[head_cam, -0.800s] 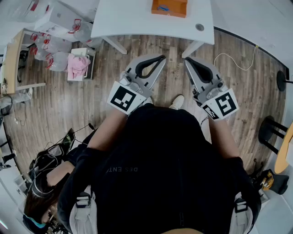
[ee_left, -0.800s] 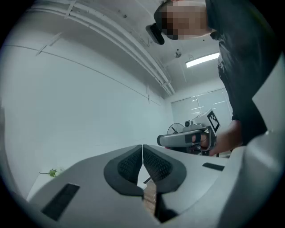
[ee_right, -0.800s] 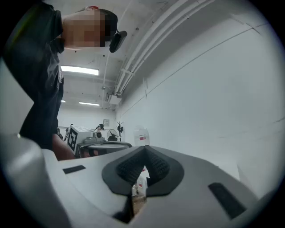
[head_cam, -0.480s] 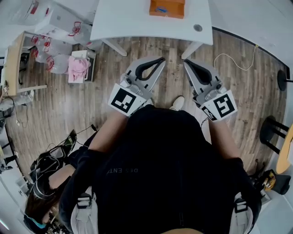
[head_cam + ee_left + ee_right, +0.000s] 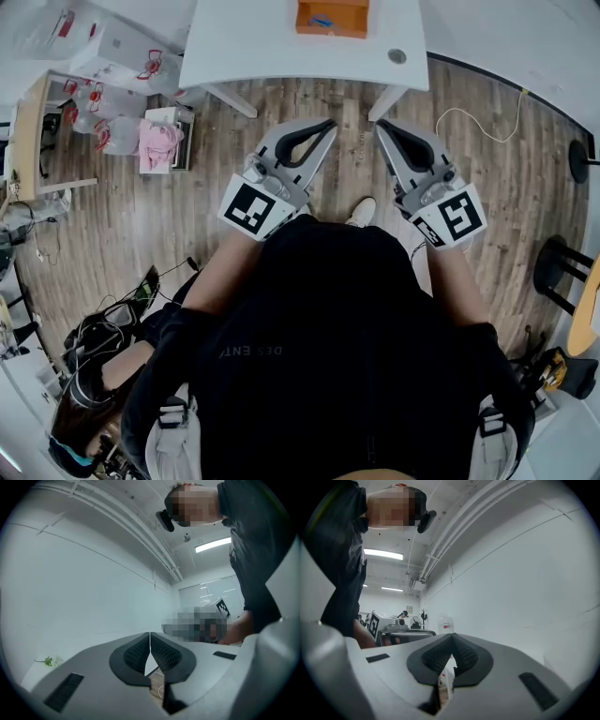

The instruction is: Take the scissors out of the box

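Observation:
An orange box (image 5: 332, 17) stands on the white table (image 5: 253, 42) at the top of the head view, with something blue, probably the scissors' handle (image 5: 322, 21), inside it. My left gripper (image 5: 330, 123) is held level in front of the person's body, well short of the table, its jaws shut with nothing between them. My right gripper (image 5: 380, 127) is beside it, also shut and empty. In the left gripper view the left gripper (image 5: 150, 634) has its pads touching, and in the right gripper view the right gripper (image 5: 452, 637) meets at the tip the same way. Neither gripper view shows the box.
The table's two white legs (image 5: 232, 95) stand on a wooden floor (image 5: 122, 225). Bags and boxes (image 5: 141, 122) lie at the left. A black stool (image 5: 555, 272) is at the right, and a white cable (image 5: 478, 120) runs over the floor.
The view has shifted slightly, so the table and the orange box sit a little higher and more to the left. Both grippers stay shut in about the same place.

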Available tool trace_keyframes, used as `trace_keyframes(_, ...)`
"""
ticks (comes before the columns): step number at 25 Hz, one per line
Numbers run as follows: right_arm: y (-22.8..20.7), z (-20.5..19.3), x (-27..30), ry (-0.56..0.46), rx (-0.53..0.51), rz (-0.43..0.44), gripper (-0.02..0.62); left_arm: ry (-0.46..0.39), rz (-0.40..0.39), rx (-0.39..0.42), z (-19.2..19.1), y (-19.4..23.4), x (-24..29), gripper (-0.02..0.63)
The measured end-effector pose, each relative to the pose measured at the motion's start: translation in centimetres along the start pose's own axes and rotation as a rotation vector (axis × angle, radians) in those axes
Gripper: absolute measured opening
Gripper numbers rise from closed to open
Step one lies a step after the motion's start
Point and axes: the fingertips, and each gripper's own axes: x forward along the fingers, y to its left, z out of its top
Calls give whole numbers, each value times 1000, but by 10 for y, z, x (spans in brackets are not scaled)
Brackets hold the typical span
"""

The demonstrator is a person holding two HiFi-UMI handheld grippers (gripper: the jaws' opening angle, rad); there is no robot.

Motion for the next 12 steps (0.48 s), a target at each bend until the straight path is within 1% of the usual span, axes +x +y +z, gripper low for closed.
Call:
trace_keyframes(4, -11, 1, -13, -9, 11, 5, 8, 3, 2, -2, 0, -10, 14, 20)
trace_keyframes(8, -25, 6, -38, -26, 22, 13, 6, -20, -1, 7, 6, -28, 34, 20)
trace_keyframes(12, -37, 4, -47, -24, 18, 33, 5, -18, 13, 1, 4, -34, 51, 20)
